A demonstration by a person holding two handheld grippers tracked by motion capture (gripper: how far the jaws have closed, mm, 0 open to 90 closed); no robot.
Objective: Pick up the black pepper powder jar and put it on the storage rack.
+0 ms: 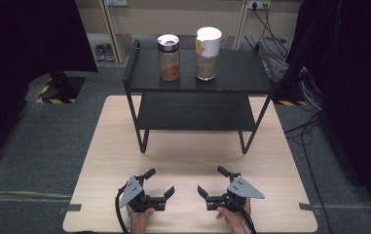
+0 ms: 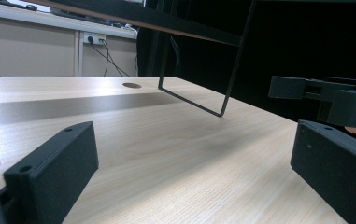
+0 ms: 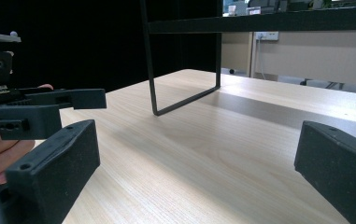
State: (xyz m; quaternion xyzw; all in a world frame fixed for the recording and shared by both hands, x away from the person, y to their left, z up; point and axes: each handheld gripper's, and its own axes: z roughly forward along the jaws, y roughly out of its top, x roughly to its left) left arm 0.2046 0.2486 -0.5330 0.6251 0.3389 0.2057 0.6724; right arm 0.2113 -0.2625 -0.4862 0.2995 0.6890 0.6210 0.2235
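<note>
A: Grippers status?

B: Left gripper (image 1: 162, 181) sits low on the near edge of the table (image 1: 183, 161), jaws spread wide, nothing between them. Right gripper (image 1: 210, 180) mirrors it, also spread wide and empty. Jaw tips point inward toward each other, with a gap of bare tabletop between the two.

A: Hands?

B: Left hand (image 1: 140, 218) and right hand (image 1: 231, 218) come in from the bottom edge of the high view, each gripping its tool from behind. Grey three-cornered plate on top of both.

A: Cross-check from the gripper views?

B: Left gripper view: own jaws far apart at the lower corners, light wood grain between them, the right gripper (image 2: 334, 100) off at the right edge. Right gripper view: same spread, the left gripper (image 3: 31, 109) at the left with fingers (image 3: 0, 156) behind it.

A: What's further out?

B: Black two-tier shelf rack (image 1: 197, 83) stands on the far half of the table, well apart from both grippers. Its thin frame leg (image 2: 194, 100) rests on the wood in the left gripper view; the matching leg (image 3: 185, 95) shows in the right gripper view.

A: On the rack?

B: Top tier holds two upright jars, apart from each other. Left jar (image 1: 169, 57) has a metallic lid and brown contents. Right jar (image 1: 207, 53) has a white lid and lighter brown contents. Lower tier looks bare.

A: Surroundings?

B: Grey floor, cables (image 1: 309, 122) at the right, a pair of shoes (image 1: 104, 51) near the back wall.
</note>
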